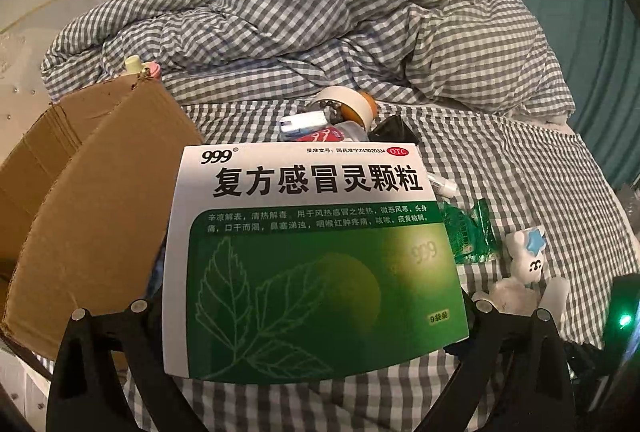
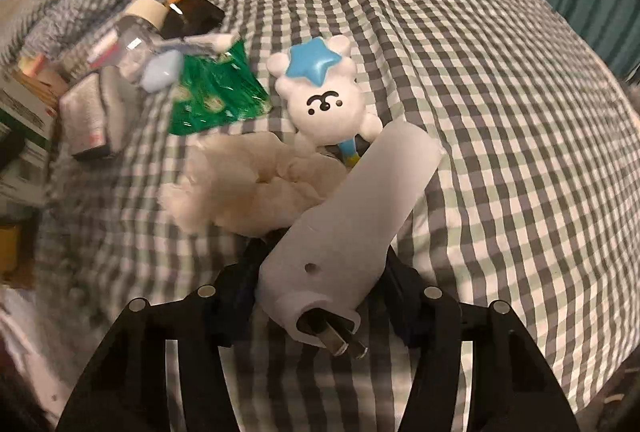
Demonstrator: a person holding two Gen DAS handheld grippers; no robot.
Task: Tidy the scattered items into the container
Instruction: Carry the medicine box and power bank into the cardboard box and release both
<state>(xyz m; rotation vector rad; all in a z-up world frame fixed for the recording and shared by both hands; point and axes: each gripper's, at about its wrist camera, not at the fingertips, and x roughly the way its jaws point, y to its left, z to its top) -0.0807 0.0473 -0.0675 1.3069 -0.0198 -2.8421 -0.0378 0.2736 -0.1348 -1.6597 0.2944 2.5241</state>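
Green-and-white cardboard medicine box (image 1: pixel 316 264) sits clamped in the left gripper (image 1: pixel 312 316); right gripper (image 2: pixel 316 296) clamps a white plug-in device (image 2: pixel 352 232), which may slip, being held off-centre.

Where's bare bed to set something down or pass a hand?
Free: checked sheet right of the bear toy, up to the rumpled duvet. Crowded: the clutter between green packet, tape roll and cardboard box.

A white-and-green medicine box (image 1: pixel 316 260) bears black lettering. The bedsheet (image 2: pixel 500 119) is grey-and-white gingham. The bear toy (image 2: pixel 324 103) is white with a blue star; the cardboard box (image 1: pixel 88 191) is brown.
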